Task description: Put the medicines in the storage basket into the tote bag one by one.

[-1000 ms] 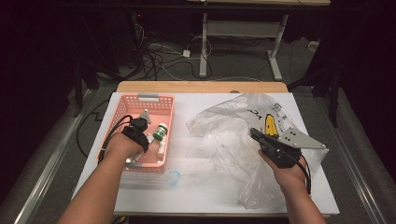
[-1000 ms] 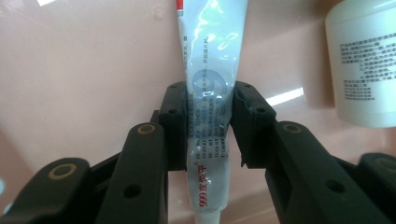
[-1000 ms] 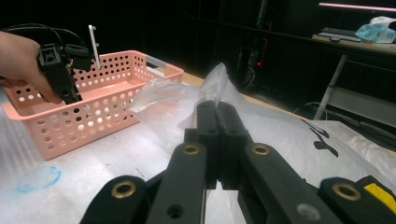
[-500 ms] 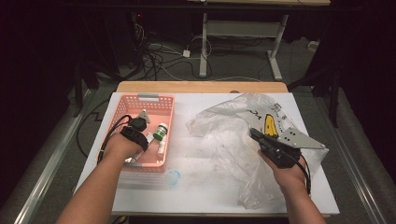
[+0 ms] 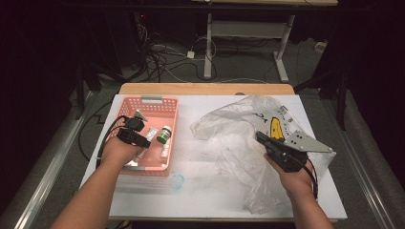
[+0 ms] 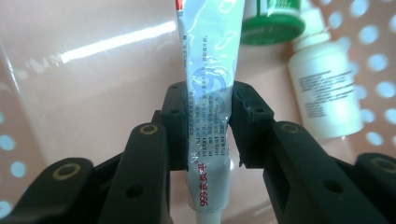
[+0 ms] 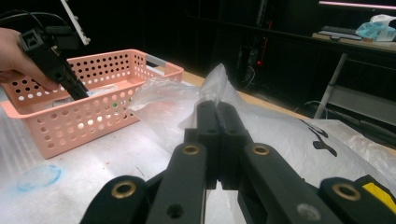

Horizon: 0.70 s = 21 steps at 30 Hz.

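Down in the pink basket [image 5: 165, 162], the left gripper [image 6: 208, 126] clamps its jaws across the ointment tube [image 6: 210, 93], whose length runs straight ahead, while the right gripper [image 7: 217, 135], shut, pinches the plastic bag [image 7: 280, 126].

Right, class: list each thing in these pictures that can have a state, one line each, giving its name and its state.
Left gripper: shut on the tube, inside the basket.
Tube: held between the jaws, lying along them.
White bottle: lying on its side, capped.
Basket: upright on the table.
Right gripper: shut, pinching the plastic bag.
Plastic bag: crumpled, spread on the table.
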{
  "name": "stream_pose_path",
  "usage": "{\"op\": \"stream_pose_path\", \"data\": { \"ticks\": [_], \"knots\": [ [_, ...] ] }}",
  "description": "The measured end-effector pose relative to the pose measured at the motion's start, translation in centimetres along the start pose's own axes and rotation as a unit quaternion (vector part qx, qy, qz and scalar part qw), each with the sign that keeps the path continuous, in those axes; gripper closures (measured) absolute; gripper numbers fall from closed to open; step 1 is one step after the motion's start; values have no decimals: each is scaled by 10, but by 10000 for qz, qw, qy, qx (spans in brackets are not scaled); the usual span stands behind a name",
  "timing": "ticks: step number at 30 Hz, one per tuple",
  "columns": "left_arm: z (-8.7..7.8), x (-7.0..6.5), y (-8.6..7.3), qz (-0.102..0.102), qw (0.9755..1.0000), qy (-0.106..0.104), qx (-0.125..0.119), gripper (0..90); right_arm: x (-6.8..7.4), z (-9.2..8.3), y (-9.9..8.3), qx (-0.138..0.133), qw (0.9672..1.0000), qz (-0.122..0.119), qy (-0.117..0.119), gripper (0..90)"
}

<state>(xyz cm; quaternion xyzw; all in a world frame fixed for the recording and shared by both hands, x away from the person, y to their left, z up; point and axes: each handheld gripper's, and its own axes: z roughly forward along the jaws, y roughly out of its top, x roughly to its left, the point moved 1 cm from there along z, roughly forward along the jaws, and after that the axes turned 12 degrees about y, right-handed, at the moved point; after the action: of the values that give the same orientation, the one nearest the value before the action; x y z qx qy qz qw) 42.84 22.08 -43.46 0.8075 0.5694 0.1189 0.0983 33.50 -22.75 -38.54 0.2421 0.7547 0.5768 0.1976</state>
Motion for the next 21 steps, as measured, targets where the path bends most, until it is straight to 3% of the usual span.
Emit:
{"op": "stream_pose_path", "data": {
  "ticks": [4, 10, 13, 16, 19, 21],
  "knots": [
    [-5, 3, -6, -30, 9992, -78, -394, 678, 0, 0, 0, -9, 10000, -5, -4, 900],
    [-12, 4, -14, -37, 9959, -219, -872, 677, 1, 0, 0, 12, 10000, -24, -6, 900],
    [-16, 5, -18, -47, 9934, -238, -1119, 678, 1, 0, 0, 17, 10000, -33, -1, 900],
    [-21, 5, -22, -149, 9894, -261, -1420, 678, 1, 0, 0, 5, 10000, -48, -3, 900],
    [-24, 4, -27, -109, 9849, -223, -1712, 678, 2, 0, 0, -6, 10000, -31, -11, 900],
    [-24, 4, -29, -120, 9840, -196, -1765, 678, 2, 0, 0, -7, 10000, -42, -12, 900]
  ]
}}
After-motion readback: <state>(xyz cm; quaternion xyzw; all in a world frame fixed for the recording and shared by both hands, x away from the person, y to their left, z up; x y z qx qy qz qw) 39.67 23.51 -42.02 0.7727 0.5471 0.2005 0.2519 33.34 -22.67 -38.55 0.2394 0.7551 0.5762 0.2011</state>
